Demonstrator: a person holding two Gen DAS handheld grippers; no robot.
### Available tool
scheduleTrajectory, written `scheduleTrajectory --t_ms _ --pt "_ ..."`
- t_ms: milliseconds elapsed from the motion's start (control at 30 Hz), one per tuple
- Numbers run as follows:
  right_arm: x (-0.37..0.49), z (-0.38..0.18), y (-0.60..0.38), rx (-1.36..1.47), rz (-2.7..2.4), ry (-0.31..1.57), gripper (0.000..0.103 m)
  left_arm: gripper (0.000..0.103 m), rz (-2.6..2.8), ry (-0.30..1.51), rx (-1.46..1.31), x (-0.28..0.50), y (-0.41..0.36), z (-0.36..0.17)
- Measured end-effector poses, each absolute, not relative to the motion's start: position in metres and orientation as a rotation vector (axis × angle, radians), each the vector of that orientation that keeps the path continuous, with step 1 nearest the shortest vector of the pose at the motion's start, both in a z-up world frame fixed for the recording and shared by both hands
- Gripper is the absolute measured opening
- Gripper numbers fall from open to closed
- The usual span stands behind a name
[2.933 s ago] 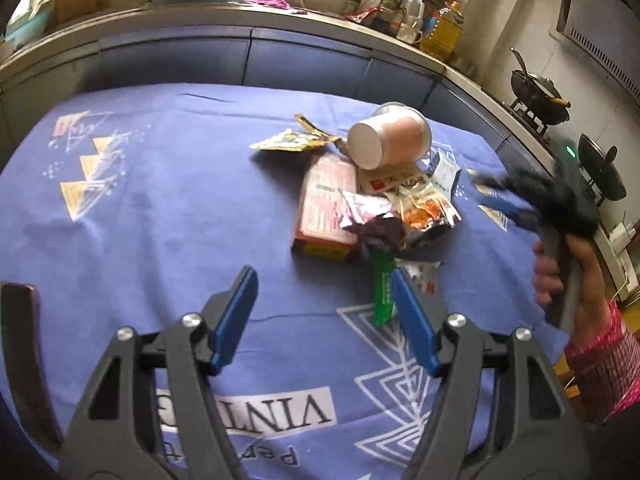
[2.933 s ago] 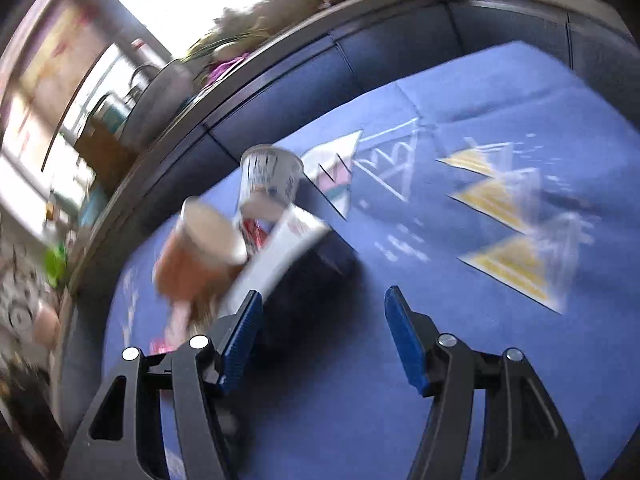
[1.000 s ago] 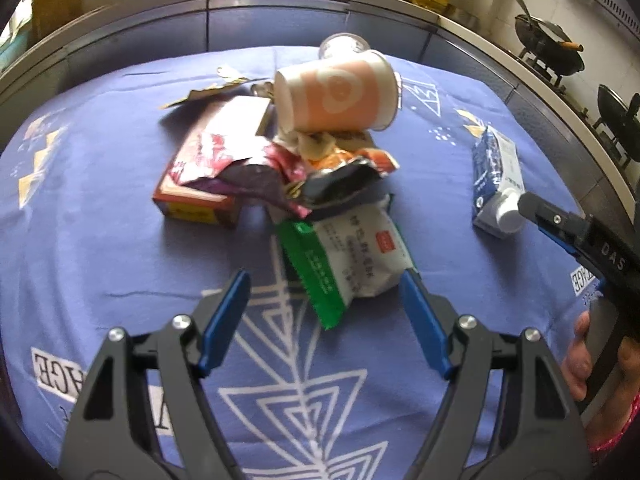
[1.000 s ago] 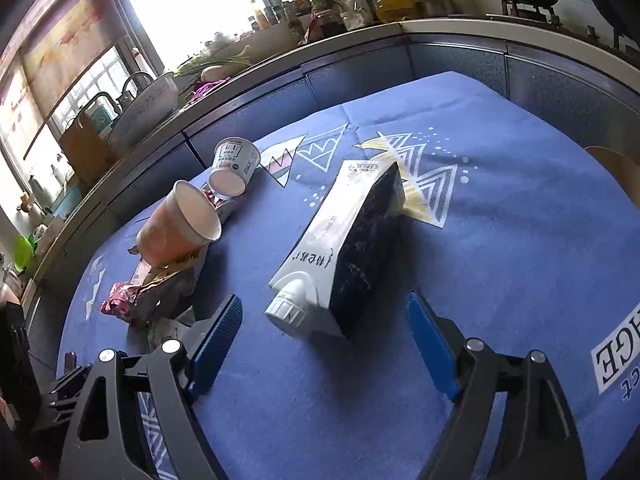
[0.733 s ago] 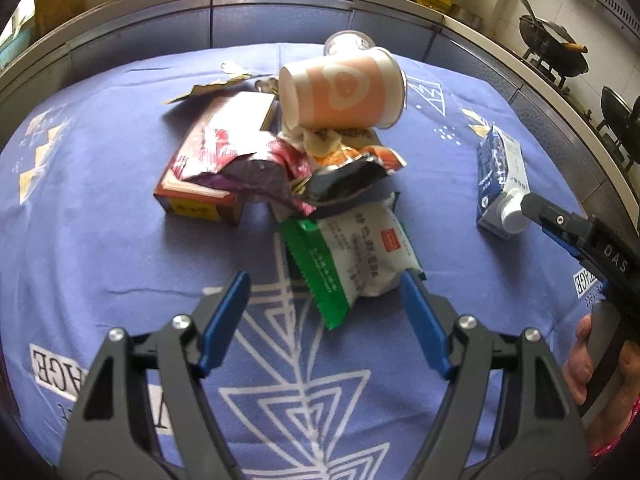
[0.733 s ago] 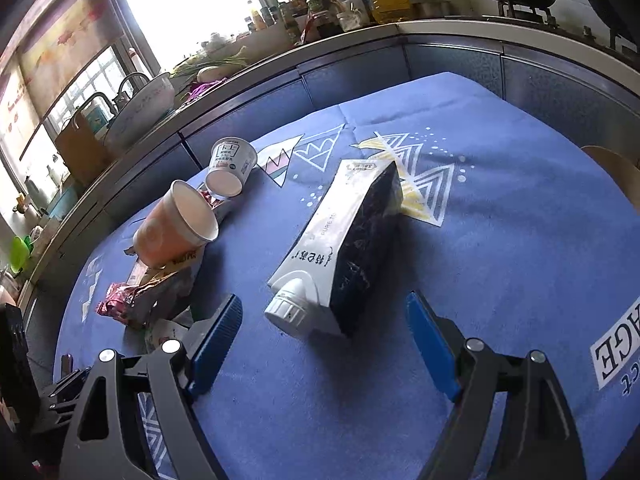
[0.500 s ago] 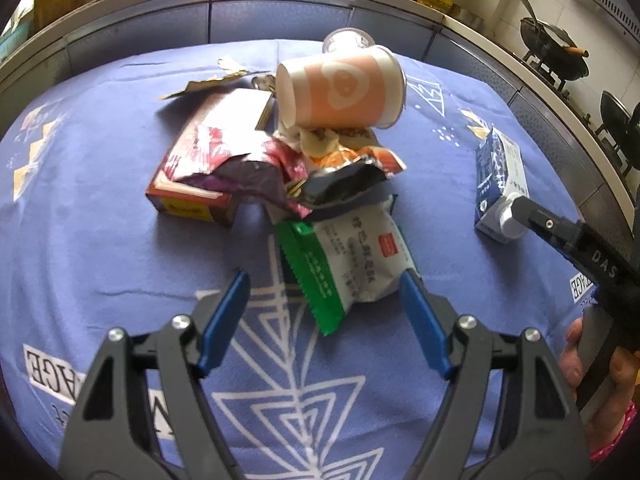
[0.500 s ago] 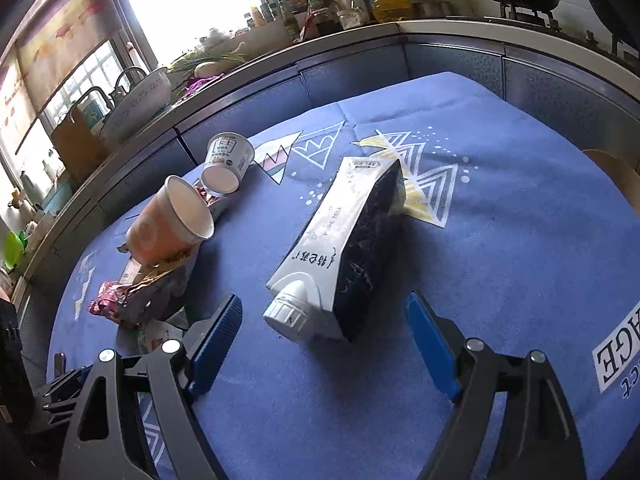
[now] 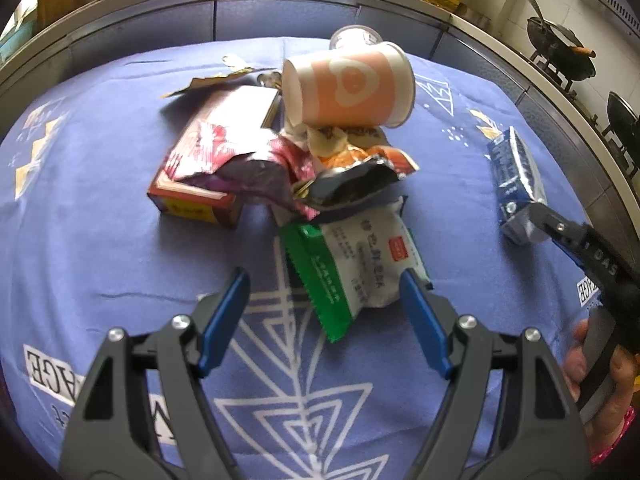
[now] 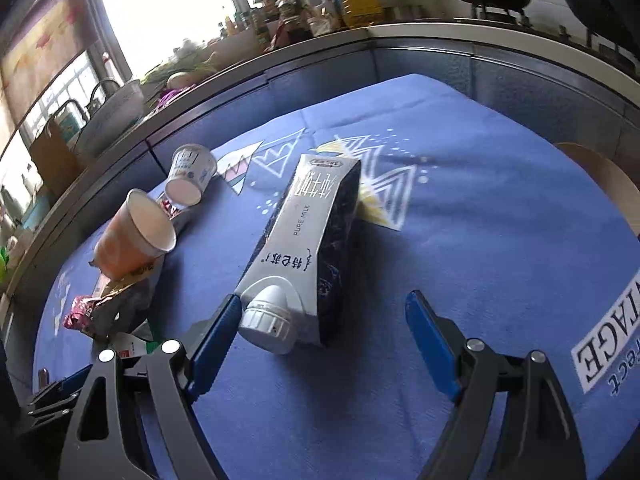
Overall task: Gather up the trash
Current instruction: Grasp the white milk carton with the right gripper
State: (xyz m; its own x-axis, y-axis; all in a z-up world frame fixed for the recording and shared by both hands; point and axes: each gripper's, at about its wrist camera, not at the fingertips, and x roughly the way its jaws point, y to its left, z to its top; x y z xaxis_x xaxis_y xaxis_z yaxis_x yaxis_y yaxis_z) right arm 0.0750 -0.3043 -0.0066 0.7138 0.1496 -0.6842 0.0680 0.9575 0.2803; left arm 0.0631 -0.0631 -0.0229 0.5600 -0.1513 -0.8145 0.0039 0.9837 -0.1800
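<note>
A pile of trash lies on the blue tablecloth (image 9: 100,248): a white and green wrapper (image 9: 352,264), a dark foil wrapper (image 9: 348,184), a red box (image 9: 208,160), an orange paper cup (image 9: 348,88) on its side. My left gripper (image 9: 324,296) is open, its jaws either side of the white and green wrapper's near end. A blue and white milk carton (image 10: 308,240) lies on its side, cap toward me. My right gripper (image 10: 324,320) is open around the cap end, the left finger (image 10: 216,332) close to the cap. The carton (image 9: 516,184) also shows in the left wrist view.
A small white yogurt cup (image 10: 188,176) lies behind the orange cup (image 10: 136,236). A curved counter (image 10: 360,44) with bottles and a wok (image 9: 560,56) rings the table's far side. A wooden chair edge (image 10: 608,184) shows at the right.
Both grippers have moved closer to the trash: the left toward the white and green wrapper, the right up to the milk carton's cap end. Both stay open.
</note>
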Motion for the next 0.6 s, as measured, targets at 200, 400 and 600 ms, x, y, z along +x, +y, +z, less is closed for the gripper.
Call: scheduleTrajectory --t_ms 200,400,600 --pt "0.07 -0.003 -0.308 0.327 0.065 0.768 0.082 0.074 -0.113 0.97 -0.193 0.062 -0.058 -0.022" --pt "0.072 -0.008 -0.297 0.305 0.102 0.793 0.082 0.078 -0.161 0.977 -0.294 0.065 -0.049 -0.022" --pt "0.08 -0.015 -0.289 0.271 0.115 0.815 0.082 0.075 -0.159 1.013 -0.311 0.079 -0.054 -0.032"
